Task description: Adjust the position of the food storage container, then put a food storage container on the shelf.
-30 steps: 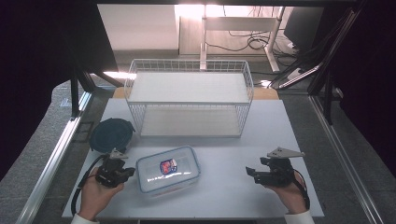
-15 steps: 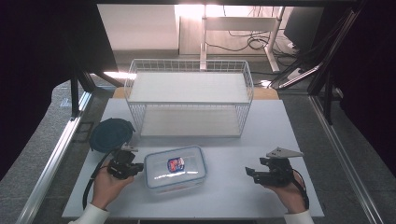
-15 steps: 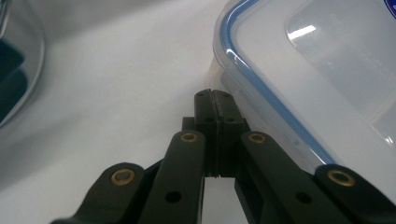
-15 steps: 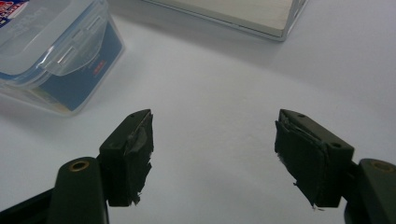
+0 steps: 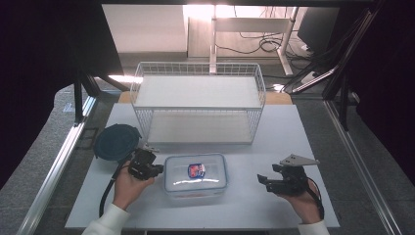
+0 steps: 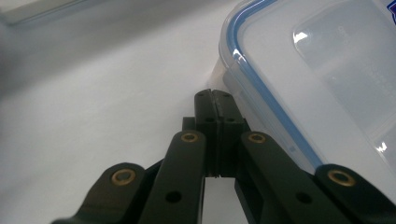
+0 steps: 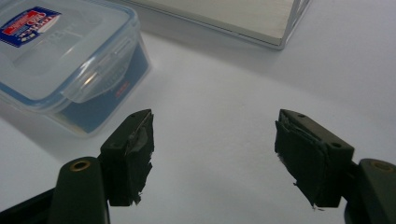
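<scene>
From above, the print on the little label (image 5: 196,170) atop the clear lidded box (image 5: 195,175) is too small to read, and the dark round lid (image 5: 116,142) is partly covered by the left tongs (image 5: 157,169). In the left gripper view the box (image 6: 317,79) runs off the top and right edges, and whether the closed tips touch its wall can't be told. In the right gripper view the box (image 7: 65,56) is cut by the left edge and the wire basket (image 7: 261,21) by the top.

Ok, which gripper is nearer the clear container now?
Left. The left gripper, jaws shut, sits against the clear container's left side; the right gripper, jaws open, is off to its right.
</scene>
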A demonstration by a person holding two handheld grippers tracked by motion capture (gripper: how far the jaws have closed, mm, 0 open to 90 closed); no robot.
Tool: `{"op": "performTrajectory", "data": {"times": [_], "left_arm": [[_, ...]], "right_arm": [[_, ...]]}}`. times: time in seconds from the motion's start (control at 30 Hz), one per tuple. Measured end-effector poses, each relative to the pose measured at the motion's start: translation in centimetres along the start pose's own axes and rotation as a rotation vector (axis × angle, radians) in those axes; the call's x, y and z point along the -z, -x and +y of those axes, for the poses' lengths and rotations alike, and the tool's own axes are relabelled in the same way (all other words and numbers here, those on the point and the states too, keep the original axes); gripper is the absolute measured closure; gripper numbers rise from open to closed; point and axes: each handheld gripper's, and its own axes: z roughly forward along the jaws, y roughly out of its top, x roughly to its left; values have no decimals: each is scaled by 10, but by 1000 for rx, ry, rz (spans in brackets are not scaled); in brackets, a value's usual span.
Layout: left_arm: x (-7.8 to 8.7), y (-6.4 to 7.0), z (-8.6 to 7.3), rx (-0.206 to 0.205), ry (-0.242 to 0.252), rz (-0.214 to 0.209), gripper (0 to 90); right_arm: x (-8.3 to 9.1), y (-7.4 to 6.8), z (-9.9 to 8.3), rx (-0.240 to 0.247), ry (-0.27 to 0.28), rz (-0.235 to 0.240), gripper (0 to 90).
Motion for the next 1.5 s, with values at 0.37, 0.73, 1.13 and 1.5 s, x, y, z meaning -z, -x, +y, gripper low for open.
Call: {"op": "performTrajectory", "data": {"times": [0.37, 0.73, 1.13, 1.5], "left_arm": [[-19, 21, 16, -14, 6, -48, 900], [21, 14, 7, 7, 152, -65, 894], [36, 19, 1, 21, 203, -127, 302], [45, 23, 1, 81, 250, -154, 148]], "right_arm": [[-1, 0, 0, -3, -5, 1, 279], [3, -2, 2, -6, 31, 11, 272], [-2, -5, 4, 1, 67, 41, 263], [3, -9, 4, -17, 100, 85, 231]]}}
